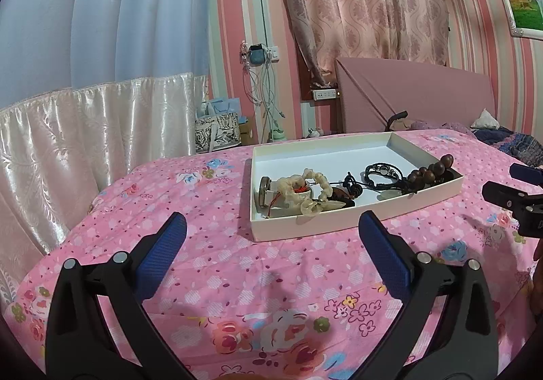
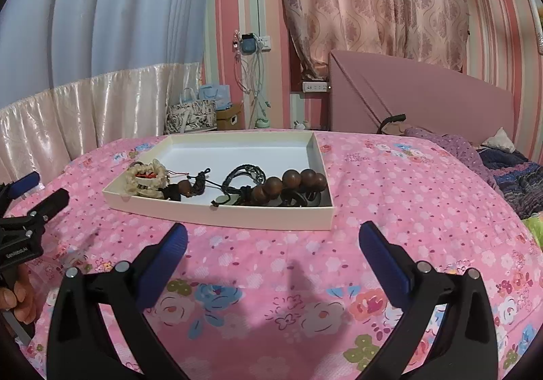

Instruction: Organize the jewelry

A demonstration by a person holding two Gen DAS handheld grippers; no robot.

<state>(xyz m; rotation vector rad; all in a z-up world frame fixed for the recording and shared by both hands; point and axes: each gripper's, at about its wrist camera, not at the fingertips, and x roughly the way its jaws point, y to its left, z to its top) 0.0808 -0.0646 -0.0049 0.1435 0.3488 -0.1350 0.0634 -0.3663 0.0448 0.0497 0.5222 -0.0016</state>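
1. My left gripper (image 1: 271, 237) hangs over the bedspread with both blue-padded fingers spread wide and nothing between them. My right gripper (image 2: 273, 241) sits the same way: fingers apart, empty, low above the cloth. From the right wrist view I can see the left gripper off to the side with a hand (image 2: 17, 302) around its handle.
2. Pink floral bedspread (image 2: 390, 196) fills the lower half of both views. The tray rests flat on it, just ahead of both grippers.
3. Shallow white tray (image 1: 339, 222), rectangular, low walls. Its far half is bare; all the jewelry is crowded along the near wall.
4. Brown wooden bead bracelet (image 2: 292, 183), large round beads, lies at the right end of the tray, leaning on the pieces beside it.
5. Cream beaded bracelet (image 2: 146, 178) with red thread through it sits at the left end.
6. Black braided cord bracelet (image 2: 244, 174) lies between those two, touching the wooden beads.
7. Small dark knotted cord piece (image 2: 198, 181) sits between the cream bracelet and the black braid; I can't make out its detail.
8. A pale green pendant (image 2: 226, 199) lies against the near wall, beneath the black braid.
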